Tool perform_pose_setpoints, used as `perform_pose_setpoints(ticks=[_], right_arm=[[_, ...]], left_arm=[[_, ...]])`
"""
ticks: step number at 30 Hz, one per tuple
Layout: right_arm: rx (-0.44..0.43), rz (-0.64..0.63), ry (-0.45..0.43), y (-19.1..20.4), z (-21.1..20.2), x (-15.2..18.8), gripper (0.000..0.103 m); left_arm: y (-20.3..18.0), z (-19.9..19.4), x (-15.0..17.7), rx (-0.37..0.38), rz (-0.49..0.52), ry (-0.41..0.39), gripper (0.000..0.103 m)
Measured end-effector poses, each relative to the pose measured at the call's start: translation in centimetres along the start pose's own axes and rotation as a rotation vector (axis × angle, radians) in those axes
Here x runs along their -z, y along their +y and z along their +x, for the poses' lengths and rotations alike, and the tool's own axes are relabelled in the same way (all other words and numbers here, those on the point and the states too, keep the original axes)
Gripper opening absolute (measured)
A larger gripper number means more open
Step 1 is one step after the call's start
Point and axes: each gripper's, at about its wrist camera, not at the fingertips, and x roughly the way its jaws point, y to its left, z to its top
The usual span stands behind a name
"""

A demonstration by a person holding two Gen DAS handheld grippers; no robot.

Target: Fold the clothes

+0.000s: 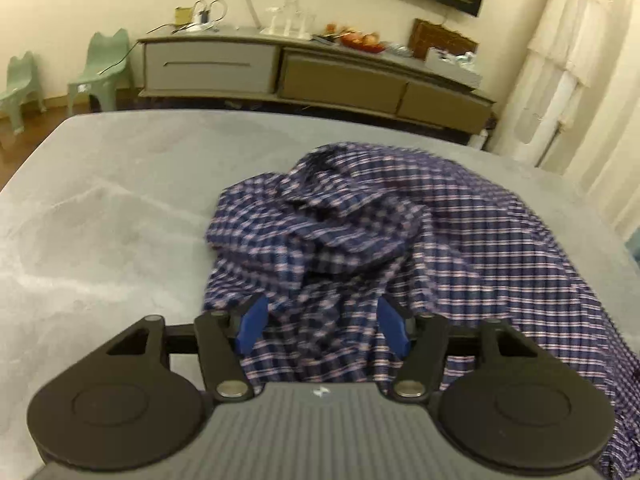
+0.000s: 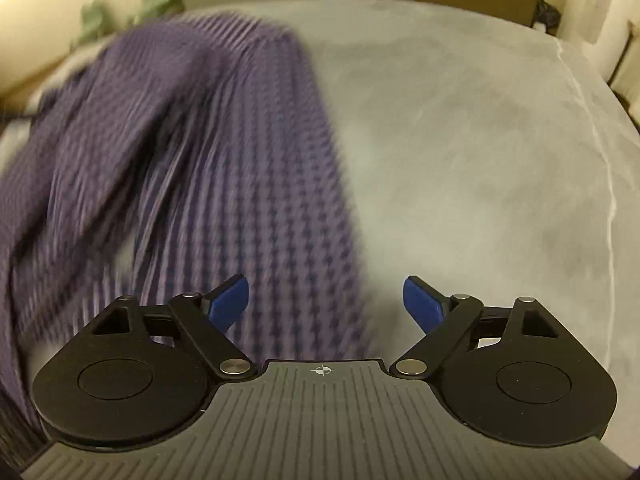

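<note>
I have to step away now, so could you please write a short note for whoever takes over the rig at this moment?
Left gripper: open, over the near edge of the plaid shirt, holding nothing.
Right gripper: open, empty, over the shirt's right edge and the grey surface; that view is blurred.
Shirt: a crumpled heap on the grey surface, bunched in the middle.
Done: no fold visible.
Left: spread the shirt flat, then fold it.

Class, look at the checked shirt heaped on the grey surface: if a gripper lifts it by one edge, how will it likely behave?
The checked shirt probably flops and drapes, since it lies in soft crumpled folds. It likely weighs little, being thin cloth. It may drag across the grey surface rather than slide cleanly, as that surface looks soft and matte.
</note>
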Motion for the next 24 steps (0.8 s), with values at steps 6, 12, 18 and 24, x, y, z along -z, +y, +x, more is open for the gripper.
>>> perform_pose_setpoints(ticks=[6, 12, 18, 24], right_arm=[[-0.001, -0.071, 0.019, 1.6, -0.8, 1.5, 0.069], [0.052, -0.215, 0.02, 4.2, -0.9, 2.4, 0.004], [0.519, -0.423, -0.05, 0.5, 0.6, -1.7, 0.002], [1.048, -0.308, -0.068, -10.6, 4.6, -7.6, 0.051]], left_arm=[[-0.5, -1.3, 0.4, 0.008, 0.014, -0.022, 0.065], [1.2, -2.2, 0.1, -0.009, -0.064, -0.039, 0.065], [1.6, -1.8, -0.1, -0.012, -0.069, -0.028, 0.065], [1.9, -0.8, -0.5, -0.025, -0.018, -0.026, 0.065]])
